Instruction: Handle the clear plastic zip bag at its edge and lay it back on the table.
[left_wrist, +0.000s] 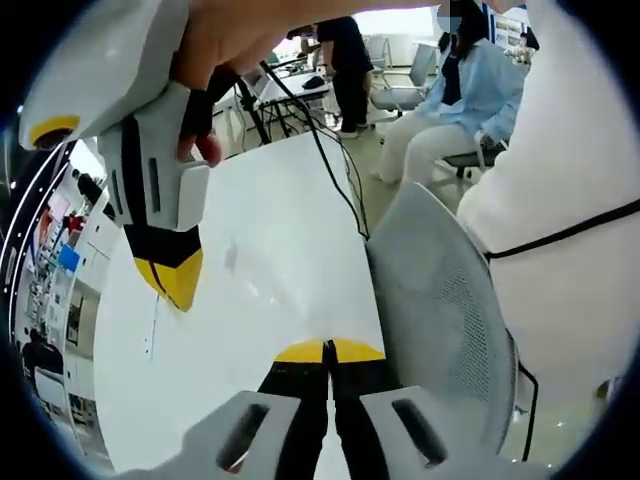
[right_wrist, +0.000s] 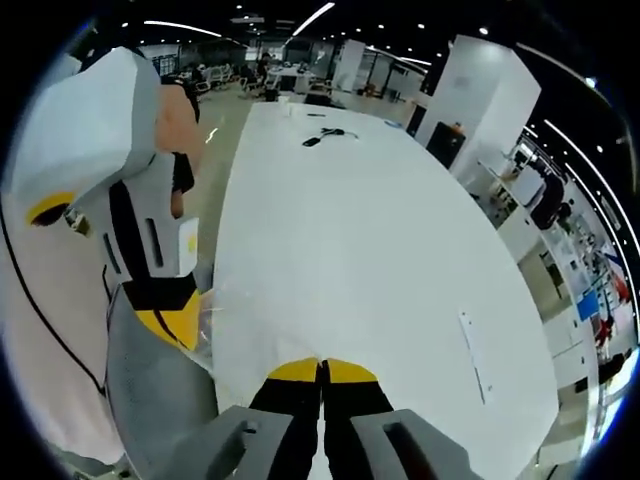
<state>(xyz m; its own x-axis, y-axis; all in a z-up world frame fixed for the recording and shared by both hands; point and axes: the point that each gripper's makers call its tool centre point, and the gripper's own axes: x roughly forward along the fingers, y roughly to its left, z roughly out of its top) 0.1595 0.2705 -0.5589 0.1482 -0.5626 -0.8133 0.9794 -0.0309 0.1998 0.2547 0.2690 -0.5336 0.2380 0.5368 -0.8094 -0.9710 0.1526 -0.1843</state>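
2 claws (left_wrist: 327, 350) (right_wrist: 322, 369) jaws-together, seemingly empty, over white table (right_wrist: 380, 230) (clear bag hard to discern).

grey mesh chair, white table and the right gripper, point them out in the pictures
grey mesh chair (left_wrist: 440, 300), left gripper view, middle of its mesh back.
white table (right_wrist: 380, 230), right gripper view, bare stretch of its top.
right gripper (right_wrist: 323, 372), right gripper view, where its two yellow tips meet, jaws closed together.

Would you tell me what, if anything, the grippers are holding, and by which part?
It cannot be told. Both the left gripper and right gripper are shut, and the clear bag glints beside the left gripper's tips, but no grip shows.
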